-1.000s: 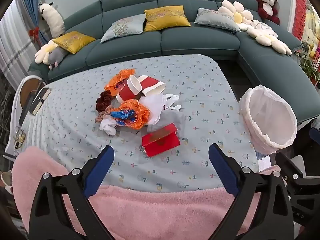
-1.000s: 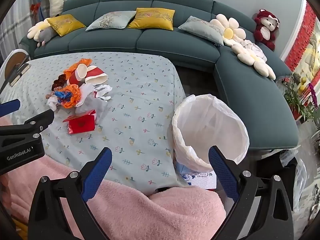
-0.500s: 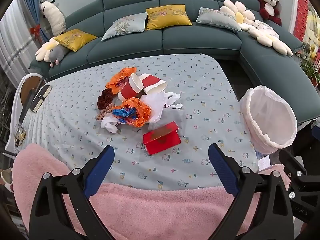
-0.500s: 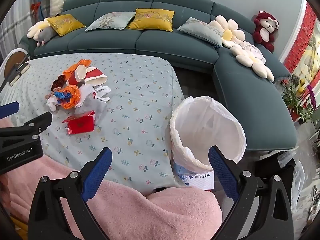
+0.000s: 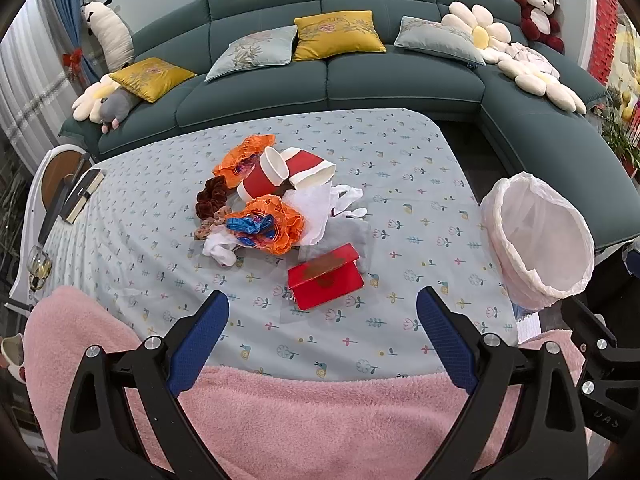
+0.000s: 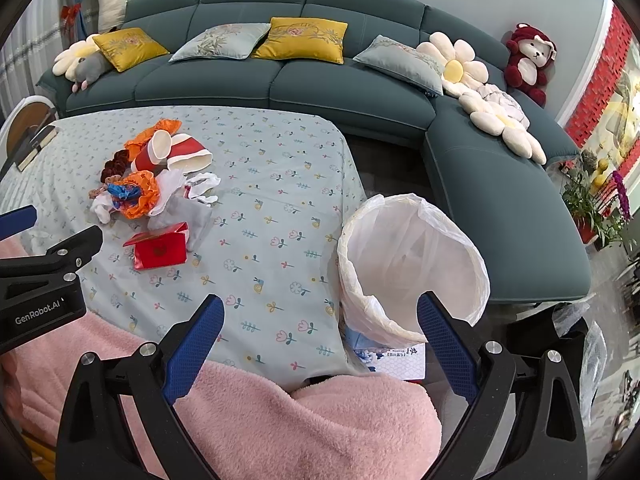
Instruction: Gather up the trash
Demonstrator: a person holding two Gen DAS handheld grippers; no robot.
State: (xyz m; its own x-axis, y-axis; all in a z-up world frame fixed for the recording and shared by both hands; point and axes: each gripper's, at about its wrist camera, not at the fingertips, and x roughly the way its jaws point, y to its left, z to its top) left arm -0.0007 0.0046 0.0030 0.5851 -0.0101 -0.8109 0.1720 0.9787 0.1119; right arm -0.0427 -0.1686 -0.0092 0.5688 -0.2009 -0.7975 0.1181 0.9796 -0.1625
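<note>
- The left gripper (image 5: 322,314) and right gripper (image 6: 320,316) are held spread wide, empty, above a pink blanket (image 5: 320,420).
- The trash pile (image 5: 272,204) is seen on the table (image 5: 400,184), well apart from both; the lined bin (image 6: 404,264) is set near the right gripper.

Two red paper cups (image 5: 266,179), one red box (image 5: 326,280), one lined bin (image 5: 536,240), two yellow cushions (image 5: 338,36).

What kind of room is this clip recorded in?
Most likely a home living room: a teal sectional sofa with cushions and plush toys wraps around a low table under a floral cloth, and a bag-lined bin stands beside the table.
</note>
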